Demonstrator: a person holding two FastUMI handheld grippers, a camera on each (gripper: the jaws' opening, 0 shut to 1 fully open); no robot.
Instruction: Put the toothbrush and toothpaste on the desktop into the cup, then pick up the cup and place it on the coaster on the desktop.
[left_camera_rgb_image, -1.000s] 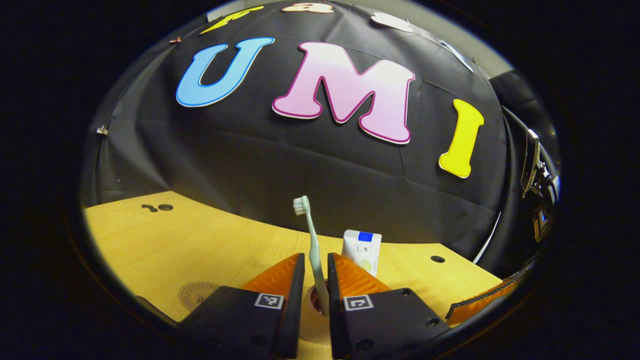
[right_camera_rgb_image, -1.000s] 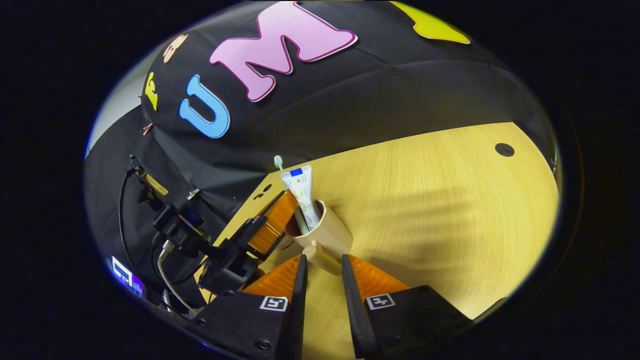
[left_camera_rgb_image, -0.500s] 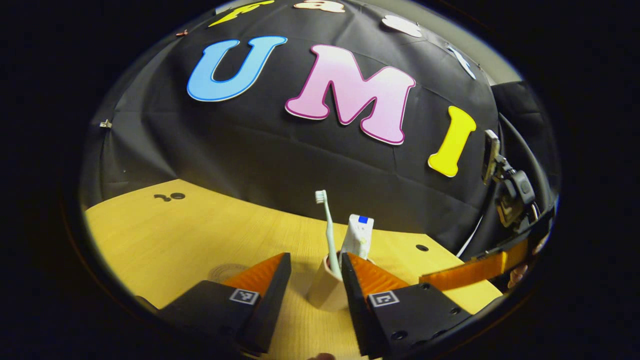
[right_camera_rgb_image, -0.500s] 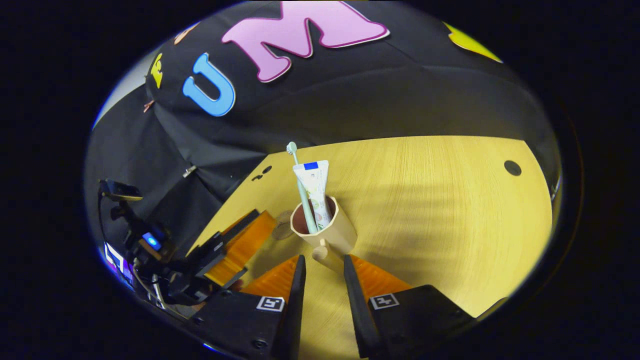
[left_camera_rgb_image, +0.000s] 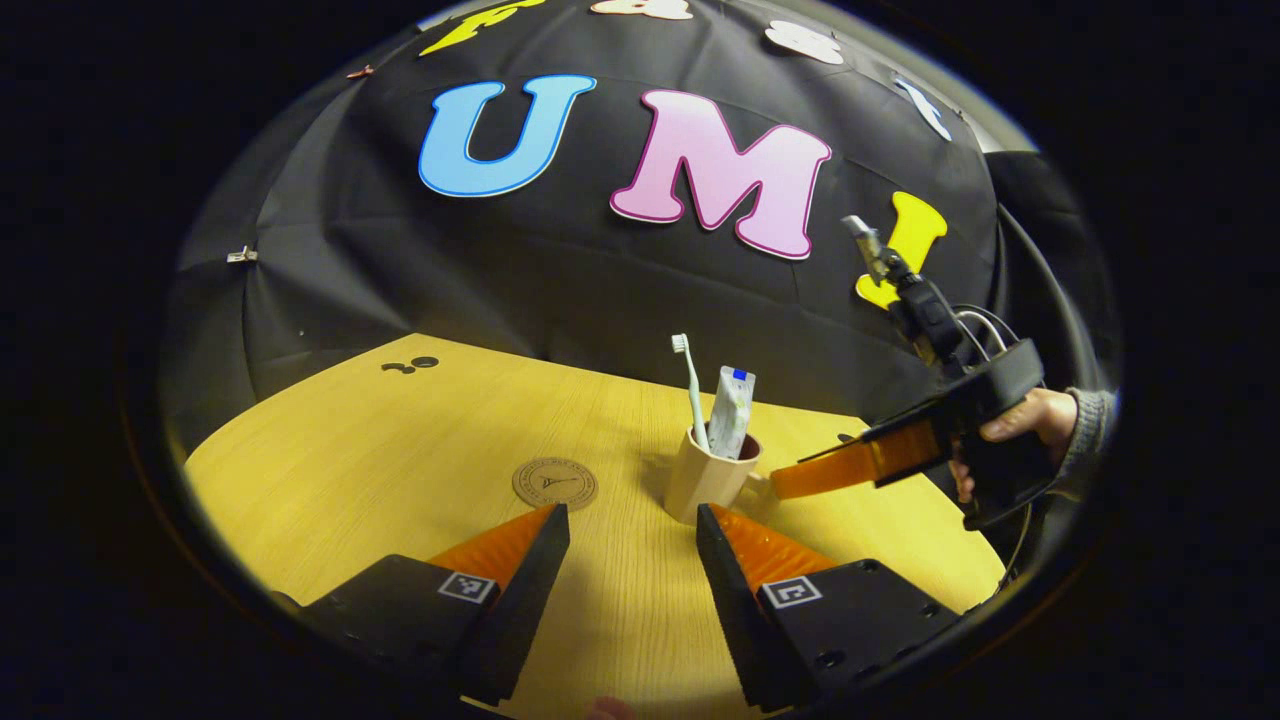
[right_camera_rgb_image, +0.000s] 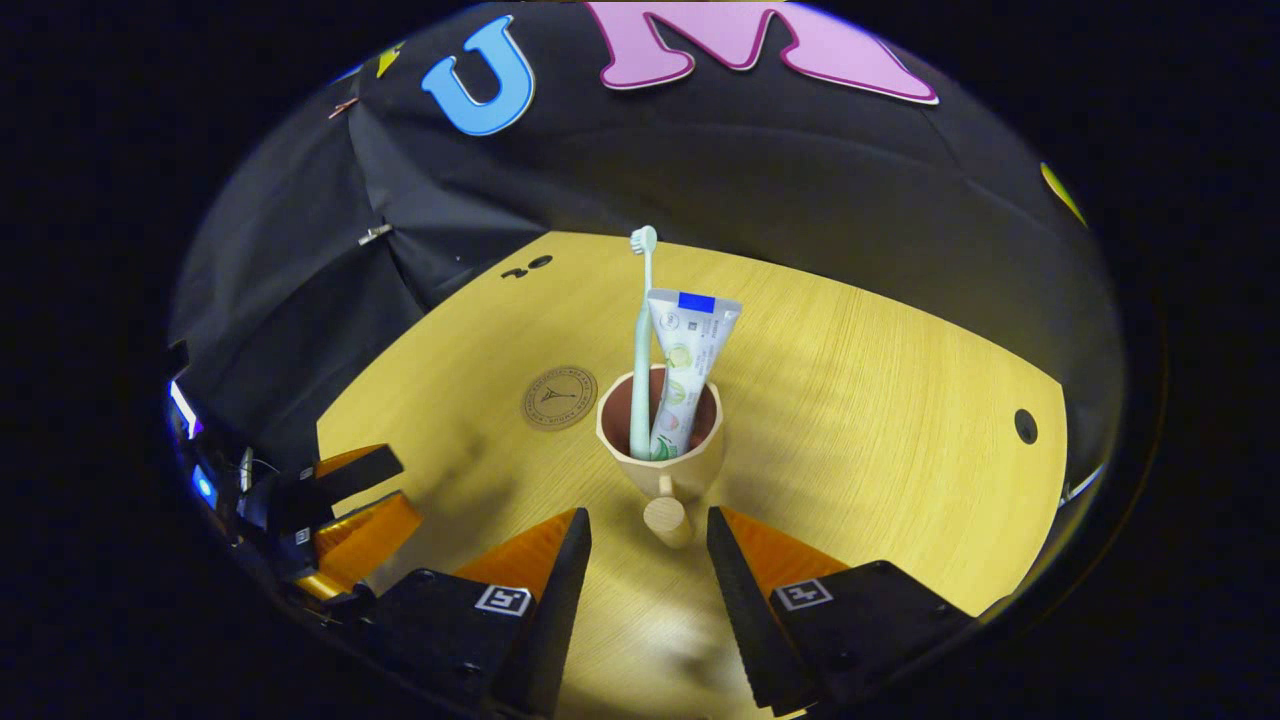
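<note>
A beige cup (left_camera_rgb_image: 705, 482) stands on the wooden desk, holding a pale green toothbrush (left_camera_rgb_image: 690, 385) and a white toothpaste tube (left_camera_rgb_image: 732, 412), both upright. A round brown coaster (left_camera_rgb_image: 554, 483) lies just left of the cup. My left gripper (left_camera_rgb_image: 632, 520) is open, nothing between its fingers, a short way in front of the cup. In the right gripper view the cup (right_camera_rgb_image: 665, 440), toothbrush (right_camera_rgb_image: 641, 340), toothpaste (right_camera_rgb_image: 685, 360) and coaster (right_camera_rgb_image: 559, 397) show again. My right gripper (right_camera_rgb_image: 648, 525) is open, its fingertips on either side of the cup's handle knob (right_camera_rgb_image: 667, 518), apart from it.
A hand (left_camera_rgb_image: 1020, 420) holds the right gripper (left_camera_rgb_image: 785, 485) at the cup's right side. The left gripper (right_camera_rgb_image: 405, 490) sits low at the left in the right gripper view. Small dark holes (right_camera_rgb_image: 1025, 426) mark the desk (right_camera_rgb_image: 880, 400). Black cloth walls close the back.
My left gripper let go of the toothbrush, opened and drew back; the brush now stands in the cup. My right gripper spread wider and lined up on the handle.
</note>
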